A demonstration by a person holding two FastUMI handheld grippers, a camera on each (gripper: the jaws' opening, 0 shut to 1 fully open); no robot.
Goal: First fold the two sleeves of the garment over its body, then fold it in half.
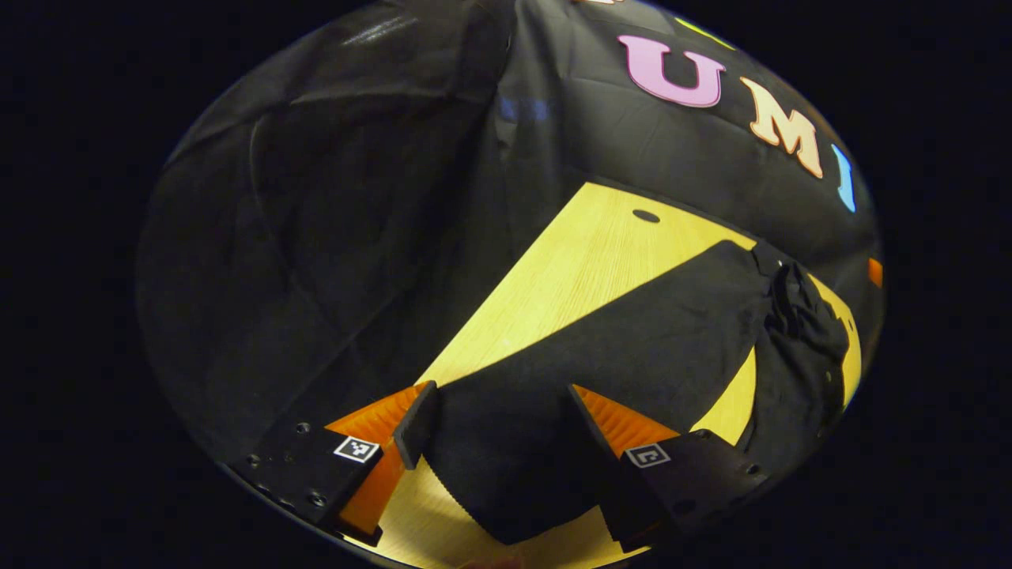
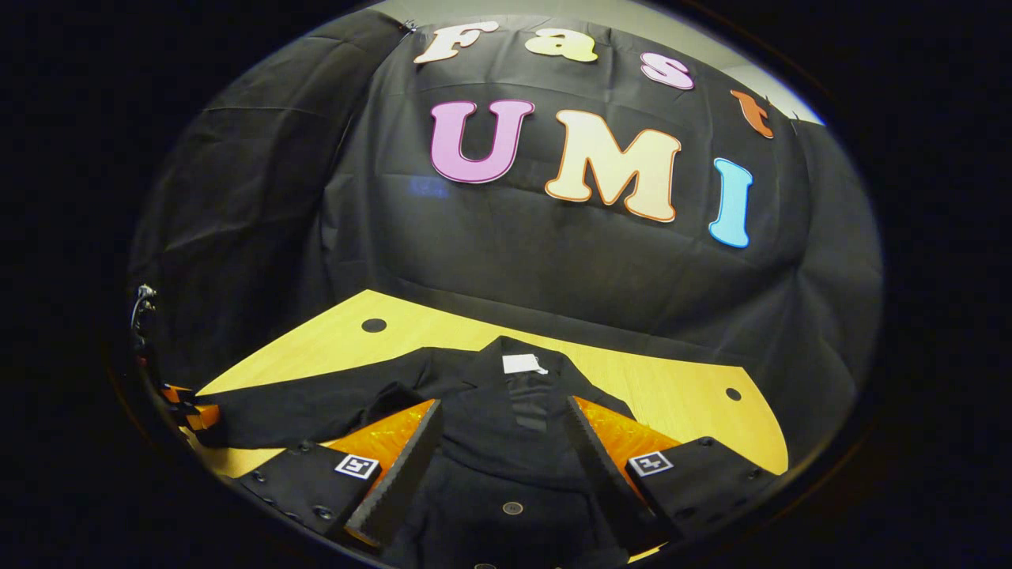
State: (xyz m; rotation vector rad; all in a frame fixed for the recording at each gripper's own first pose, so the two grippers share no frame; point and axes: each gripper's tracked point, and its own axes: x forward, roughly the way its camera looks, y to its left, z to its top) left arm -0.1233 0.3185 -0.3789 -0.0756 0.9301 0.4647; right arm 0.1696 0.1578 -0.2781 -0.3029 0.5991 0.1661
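A black button-up garment (image 2: 506, 466) lies flat on the wooden table (image 2: 672, 387), collar and white label (image 2: 522, 363) toward the far wall. My right gripper (image 2: 503, 403) hovers open over its chest, above a button (image 2: 512, 507). One sleeve (image 2: 300, 411) stretches out to the left, where the left gripper (image 2: 186, 407) shows at its end. In the left gripper view that sleeve (image 1: 632, 340) runs from the bunched body (image 1: 798, 340) down between the fingers of my left gripper (image 1: 500, 391), which stands open around the cuff without pressing it.
The table (image 1: 569, 261) has small round holes (image 1: 646, 216) (image 2: 373, 325) (image 2: 734, 393) near its far edge. Black cloth walls close in behind and to the sides. Bare wood shows beyond the collar and beside the sleeve.
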